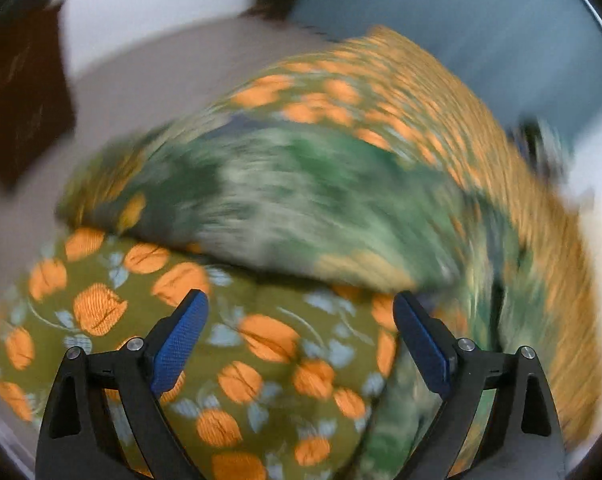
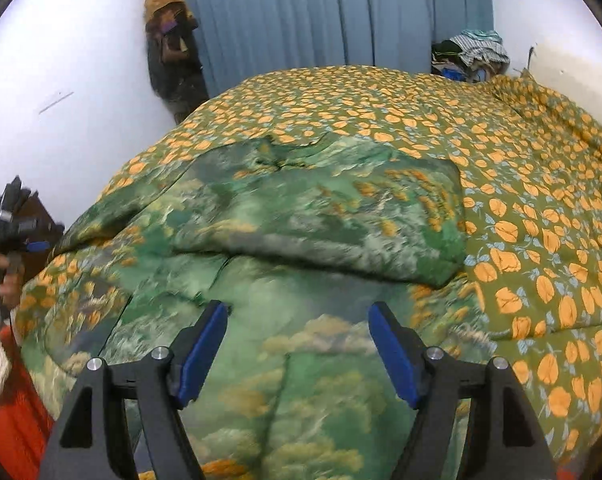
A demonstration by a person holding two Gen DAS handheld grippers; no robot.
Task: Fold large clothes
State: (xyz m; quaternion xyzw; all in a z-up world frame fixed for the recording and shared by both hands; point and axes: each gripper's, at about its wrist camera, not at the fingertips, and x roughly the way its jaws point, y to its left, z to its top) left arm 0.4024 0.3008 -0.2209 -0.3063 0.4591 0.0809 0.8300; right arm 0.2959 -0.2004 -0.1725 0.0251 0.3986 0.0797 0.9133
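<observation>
Item: one large garment of thin green cloth printed with misty trees and clouds (image 2: 301, 216), laid flat on a bed under an olive bedspread patterned with orange leaves (image 2: 541, 208). Its far portion is already doubled over toward the near side, leaving a soft rolled fold line across the middle; the lower layer runs out toward the bed's near edge.

Handling, as judged: light, limp, probably smooth and a little slippery; it will sag and crease wherever unsupported, and offers no stiffness to push against. Nothing fragile.

Where to hold, as judged: pinch at corners or hem edges, one per side, keeping the span taut; the right-hand corner of the folded flap lies clear on the bedspread.

Right gripper (image 2: 297, 312): blue pads wide apart, nothing between them, poised above the near layer.

Left gripper (image 1: 301, 300): spread wide, empty, over the bedspread beside the garment's edge; that view is heavily blurred.

Background: blue pleated curtain (image 2: 321, 12), heap of clothes (image 2: 473, 54).
</observation>
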